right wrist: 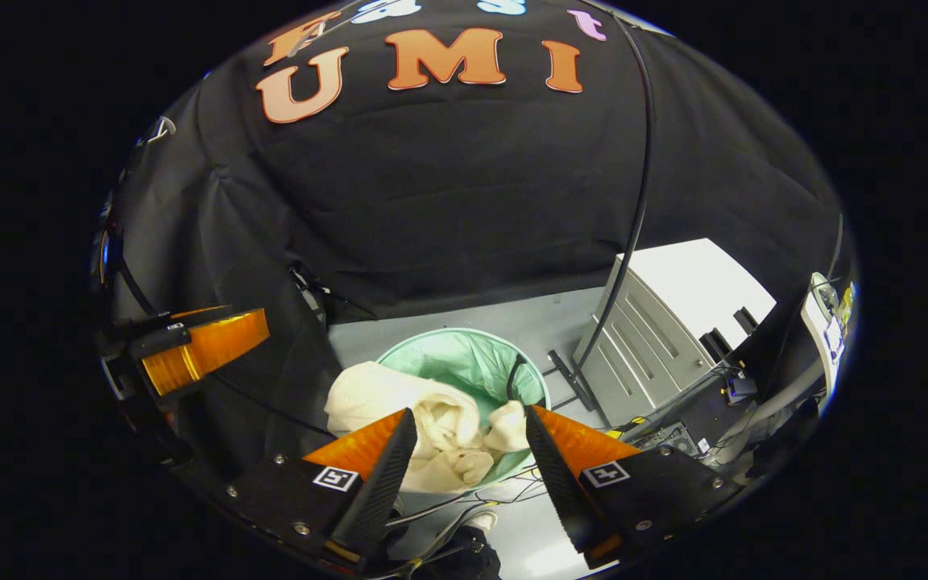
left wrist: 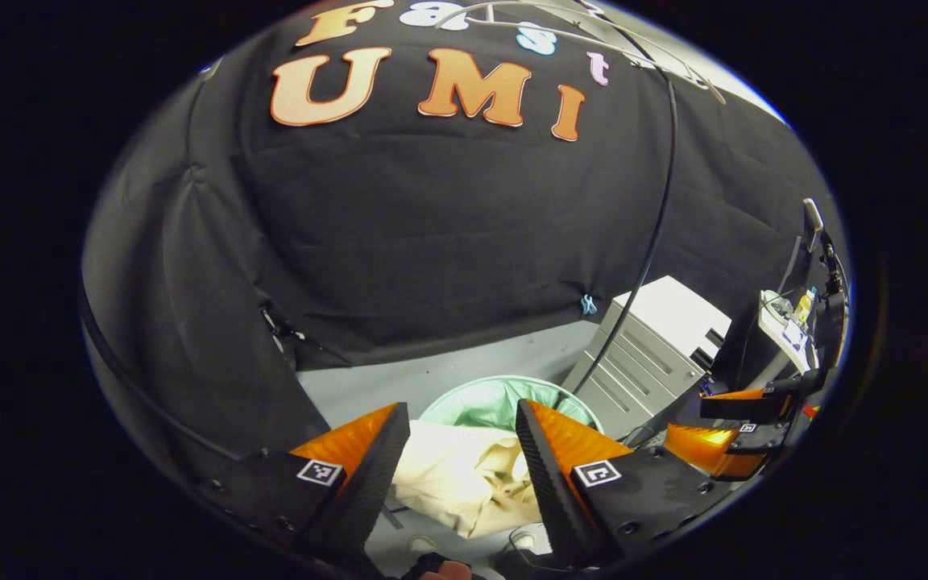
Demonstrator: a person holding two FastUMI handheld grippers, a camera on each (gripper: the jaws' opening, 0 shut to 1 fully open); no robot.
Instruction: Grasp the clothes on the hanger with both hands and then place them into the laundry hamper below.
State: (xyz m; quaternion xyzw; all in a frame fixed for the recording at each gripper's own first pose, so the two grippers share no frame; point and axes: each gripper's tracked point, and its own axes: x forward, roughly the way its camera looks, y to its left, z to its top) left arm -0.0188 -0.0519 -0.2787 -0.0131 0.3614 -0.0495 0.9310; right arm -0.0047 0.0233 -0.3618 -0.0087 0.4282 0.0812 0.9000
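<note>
**Cream garment draped over the hamper rim, both claws spread and empty**

Nearest in the left gripper view, the left claw (left wrist: pixel 462 451) stands wide, its two fingers well apart with nothing pressed between them. Through the gap shows the crumpled cream cloth garment (left wrist: pixel 468 475), lying below and beyond the fingertips; I cannot tell whether either finger brushes it, but neither pinches it.

The right claw (right wrist: pixel 464 451) is spread just as wide in the right gripper view, and it holds nothing either. From there the garment (right wrist: pixel 424 419) reads more clearly: a soft rolled heap that sits on the near edge of the round hamper with a pale green liner (right wrist: pixel 472 358), part of it inside the bag and a thick fold hanging over the rim on the near side. My reading is that the clothes are let go over the hamper, which would explain both claws standing open above it, and that the cloth bunches where it lands because it is limp and heavy. The overhanging fold looks as if it could slide either way, so the placing seems nearly done rather than fully settled.

The hamper stands on the grey floor (right wrist: pixel 528 322), with thin dark cables trailing beside it. To one side is a low grey drawer cabinet with a white top (right wrist: pixel 657 330), near the hamper but apart from it. A black cable (right wrist: pixel 633 217) hangs down in front of the booth's dark cloth wall behind everything.
</note>
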